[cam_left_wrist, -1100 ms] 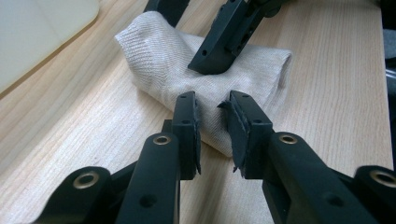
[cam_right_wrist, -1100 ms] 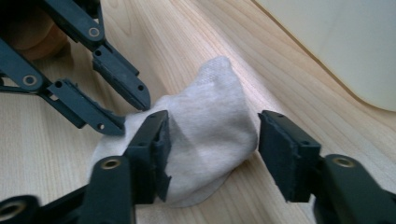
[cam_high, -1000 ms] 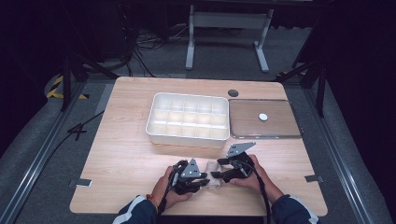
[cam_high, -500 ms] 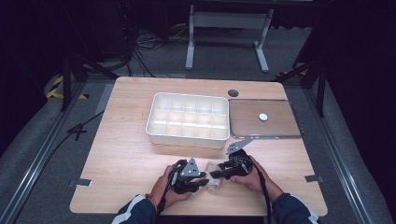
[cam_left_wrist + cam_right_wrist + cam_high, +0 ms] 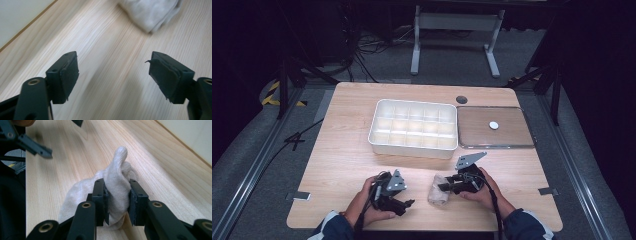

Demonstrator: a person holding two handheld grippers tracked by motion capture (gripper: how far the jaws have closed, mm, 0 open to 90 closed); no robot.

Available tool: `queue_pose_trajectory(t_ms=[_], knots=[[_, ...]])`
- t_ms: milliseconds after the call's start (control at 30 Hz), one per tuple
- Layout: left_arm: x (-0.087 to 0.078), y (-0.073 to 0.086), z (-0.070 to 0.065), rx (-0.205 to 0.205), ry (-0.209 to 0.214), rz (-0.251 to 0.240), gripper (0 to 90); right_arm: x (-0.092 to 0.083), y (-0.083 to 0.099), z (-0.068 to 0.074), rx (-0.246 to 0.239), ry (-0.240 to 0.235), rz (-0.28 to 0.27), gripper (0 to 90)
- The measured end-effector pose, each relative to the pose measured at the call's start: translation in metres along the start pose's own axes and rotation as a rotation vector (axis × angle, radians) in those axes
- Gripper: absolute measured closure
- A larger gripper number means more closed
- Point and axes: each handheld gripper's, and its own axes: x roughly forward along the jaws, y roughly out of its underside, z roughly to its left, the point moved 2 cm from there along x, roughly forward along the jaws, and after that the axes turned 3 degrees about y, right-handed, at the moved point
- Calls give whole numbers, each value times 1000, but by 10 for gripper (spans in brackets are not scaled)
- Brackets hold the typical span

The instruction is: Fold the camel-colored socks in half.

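A pale, straight-grained wooden table (image 5: 342,150) fills the high view, with a person's two forearms in dark sleeves coming in from its near edge. The left hand (image 5: 367,205) grips the left black two-jaw gripper (image 5: 404,205) low over the near part of the table, pointing across towards the other hand; its jaws have just been opening and stand wide apart with bare wood between them, as the left gripper view shows. The right hand (image 5: 484,192) steadies the right black two-jaw gripper (image 5: 442,187), pointed leftward; its jaws have just been closing and now pinch a fold of a crumpled white ribbed knitted cloth (image 5: 113,192), which bulges up between the pads while the rest lies on the wood between the two grippers. Behind the hands sits a white rectangular plastic tray (image 5: 414,147) divided into many small compartments, nothing visible inside them. Just beside it on the right lies a flat brown rectangular lid with a clear rim (image 5: 507,135), carrying a small white round disc (image 5: 494,125).
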Motion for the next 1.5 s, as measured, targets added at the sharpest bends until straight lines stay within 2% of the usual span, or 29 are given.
queue_pose_trajectory(t_ms=[33,67,233,333,433,500,633,833,1000,1200,1467,1500], knots=[[-7,13,6,-13,-24,0,218,-2,0,1,-8,8,-6,718],[-7,13,6,-13,-24,0,220,-2,0,1,-8,8,-6,718],[-19,42,22,-41,-80,32,215,-10,-1,4,-33,33,-24,724],[-22,51,28,-82,-72,21,205,-15,-4,6,-53,54,-40,725],[-22,53,31,-106,-65,9,197,-20,-6,8,-75,74,-48,726],[-20,52,32,-94,-65,4,195,-22,-7,9,-89,84,-56,727],[-18,54,34,-96,-44,-16,170,-25,-7,10,-99,99,-62,727],[-16,58,35,-107,-61,-60,143,-31,-9,11,-112,119,-76,727],[-15,56,35,-113,-72,-56,135,-36,-10,11,-123,133,-89,727],[-12,54,36,-123,-66,-53,104,-44,-10,9,-126,163,-105,726],[-7,50,39,-100,-60,-32,41,-53,-7,6,-119,186,-120,726],[-7,49,38,-113,-59,-32,32,-54,-7,5,-116,189,-124,726]])
